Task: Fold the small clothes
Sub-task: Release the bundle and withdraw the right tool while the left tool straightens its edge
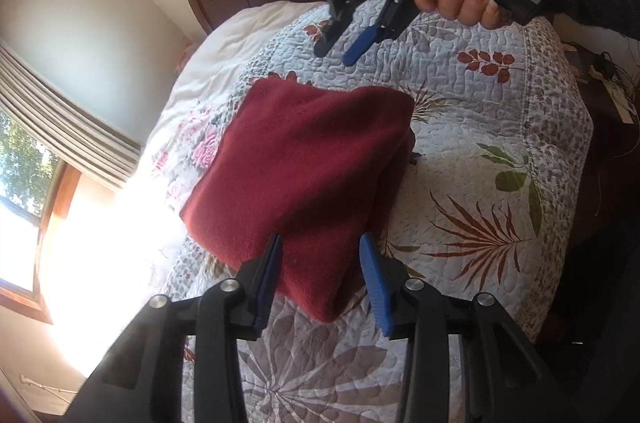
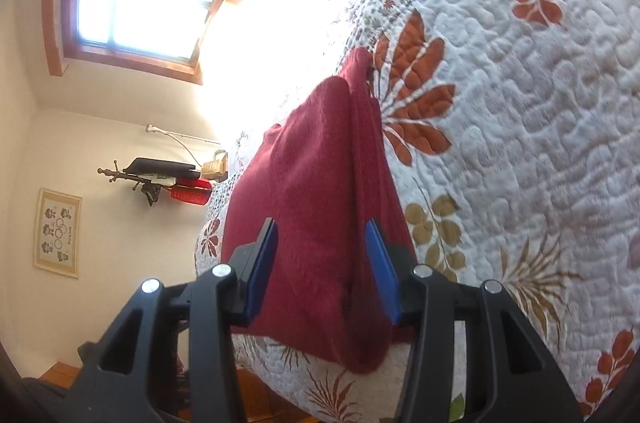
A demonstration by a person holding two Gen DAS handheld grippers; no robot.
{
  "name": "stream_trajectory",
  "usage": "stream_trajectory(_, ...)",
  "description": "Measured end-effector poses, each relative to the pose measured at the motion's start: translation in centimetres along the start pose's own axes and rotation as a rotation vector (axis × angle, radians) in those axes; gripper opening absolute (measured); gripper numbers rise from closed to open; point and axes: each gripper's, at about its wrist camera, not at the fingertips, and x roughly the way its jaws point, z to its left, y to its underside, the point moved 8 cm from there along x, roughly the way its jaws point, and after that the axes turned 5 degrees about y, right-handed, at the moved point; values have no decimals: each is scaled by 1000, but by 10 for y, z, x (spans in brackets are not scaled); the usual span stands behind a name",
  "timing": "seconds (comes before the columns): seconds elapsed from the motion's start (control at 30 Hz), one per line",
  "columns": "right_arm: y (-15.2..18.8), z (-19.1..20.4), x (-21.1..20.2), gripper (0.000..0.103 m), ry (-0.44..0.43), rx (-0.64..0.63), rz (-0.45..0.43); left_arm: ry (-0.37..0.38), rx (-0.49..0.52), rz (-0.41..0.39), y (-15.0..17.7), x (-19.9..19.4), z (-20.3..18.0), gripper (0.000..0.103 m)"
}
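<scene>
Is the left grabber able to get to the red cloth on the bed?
Probably yes. The left gripper is open, its fingers spread just above the near edge of the folded red cloth, with nothing between them. The right gripper hangs open beyond the cloth's far edge, out of the way.

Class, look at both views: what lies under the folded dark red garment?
The folded dark red fleece garment rests on a white quilted bedspread with leaf prints. The quilt directly beneath it is covered, so anything there cannot be seen.
</scene>
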Motion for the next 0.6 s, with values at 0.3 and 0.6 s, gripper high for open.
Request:
stream_trajectory(0.3, -43, 11, 54, 11, 87, -71, 39, 24, 99, 119, 9, 54, -18, 40)
stream_trajectory(0.6, -76, 2, 75, 9, 180, -65, -14, 127, 44, 156, 18, 71, -19, 16)
